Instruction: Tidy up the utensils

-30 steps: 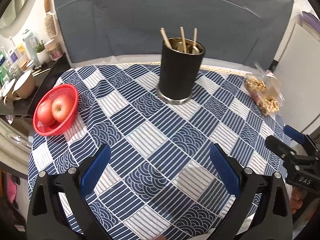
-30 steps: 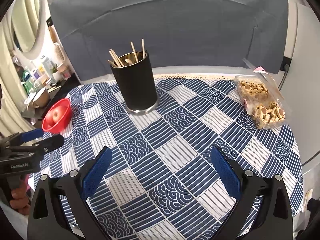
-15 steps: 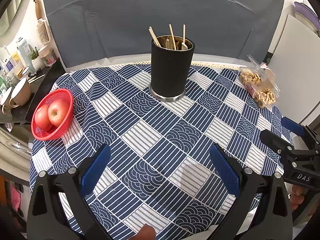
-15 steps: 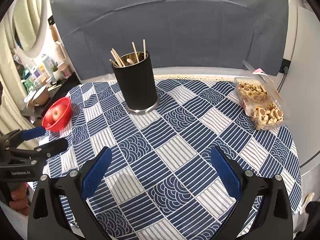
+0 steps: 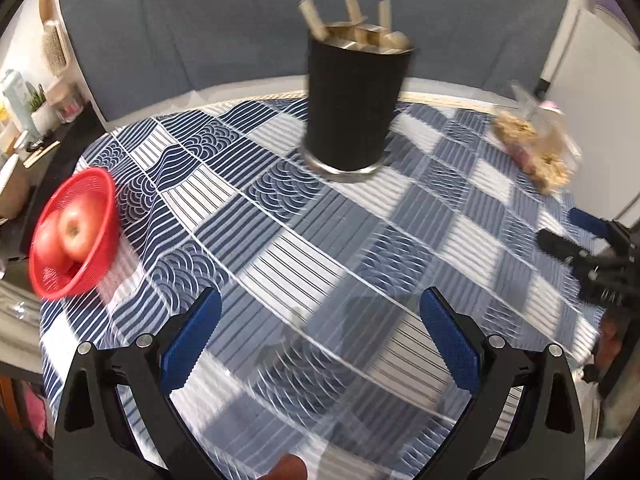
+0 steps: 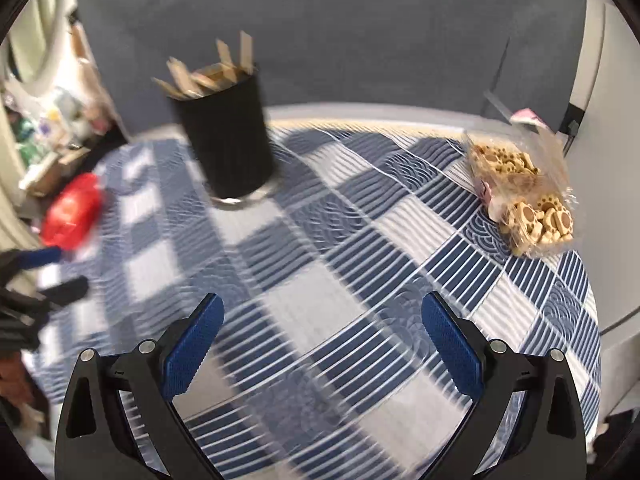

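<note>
A black utensil holder [image 5: 354, 104] stands upright near the far edge of the round table, with several wooden utensil handles [image 5: 352, 20] sticking out of its top. It also shows in the right wrist view [image 6: 226, 136], blurred. My left gripper [image 5: 320, 332] is open and empty above the near part of the blue patterned tablecloth [image 5: 304, 256]. My right gripper [image 6: 322, 336] is open and empty over the near right part of the table. The right gripper shows at the right edge of the left wrist view [image 5: 576, 236], and the left gripper at the left edge of the right wrist view [image 6: 52, 268].
A red basket [image 5: 76, 236] with two apples sits at the table's left edge. A clear packet of biscuits [image 6: 520, 200] lies at the far right. A grey backdrop stands behind the table. A shelf with bottles and cups is at the far left.
Both views are now blurred by motion. Both grippers have moved forward toward the holder, which looks larger and nearer. Both stay open and empty.
</note>
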### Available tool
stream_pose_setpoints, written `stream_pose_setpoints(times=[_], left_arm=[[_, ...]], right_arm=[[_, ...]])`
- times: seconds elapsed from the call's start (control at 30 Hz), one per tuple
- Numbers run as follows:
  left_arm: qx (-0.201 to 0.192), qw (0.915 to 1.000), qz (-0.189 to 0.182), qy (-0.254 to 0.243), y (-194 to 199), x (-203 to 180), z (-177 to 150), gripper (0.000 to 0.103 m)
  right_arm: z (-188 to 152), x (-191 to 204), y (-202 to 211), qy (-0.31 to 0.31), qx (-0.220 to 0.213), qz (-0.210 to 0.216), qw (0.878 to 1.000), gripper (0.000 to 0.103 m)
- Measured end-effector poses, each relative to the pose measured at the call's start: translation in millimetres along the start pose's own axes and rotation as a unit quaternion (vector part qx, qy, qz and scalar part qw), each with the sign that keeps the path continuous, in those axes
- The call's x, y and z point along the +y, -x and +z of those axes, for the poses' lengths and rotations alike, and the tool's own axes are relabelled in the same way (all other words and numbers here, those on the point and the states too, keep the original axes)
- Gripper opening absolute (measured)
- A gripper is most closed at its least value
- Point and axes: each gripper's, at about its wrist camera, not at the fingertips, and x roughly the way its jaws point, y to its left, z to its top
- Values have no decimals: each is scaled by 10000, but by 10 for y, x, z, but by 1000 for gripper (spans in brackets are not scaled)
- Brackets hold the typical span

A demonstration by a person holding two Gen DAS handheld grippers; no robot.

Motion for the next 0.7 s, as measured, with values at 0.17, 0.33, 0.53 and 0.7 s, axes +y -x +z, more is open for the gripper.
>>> stream_pose_setpoints(times=[0.17,0.33,0.53,0.7], left_arm=[[165,9994,270,-127,-706,344,180,97],[-17,9992,86,-381,-1082,421,264,97],[-370,9989,179,-216,-1150,445,232,99],[-416,9988,169,-209,-1138,448,237,99]], right_arm=[[202,-311,-767,698,154,28,9974,95],[298,-494,-1196,990,173,453,9939,95],[320,-558,-1215,954,22,642,9934,96],[306,-546,-1179,956,22,640,9934,96]])
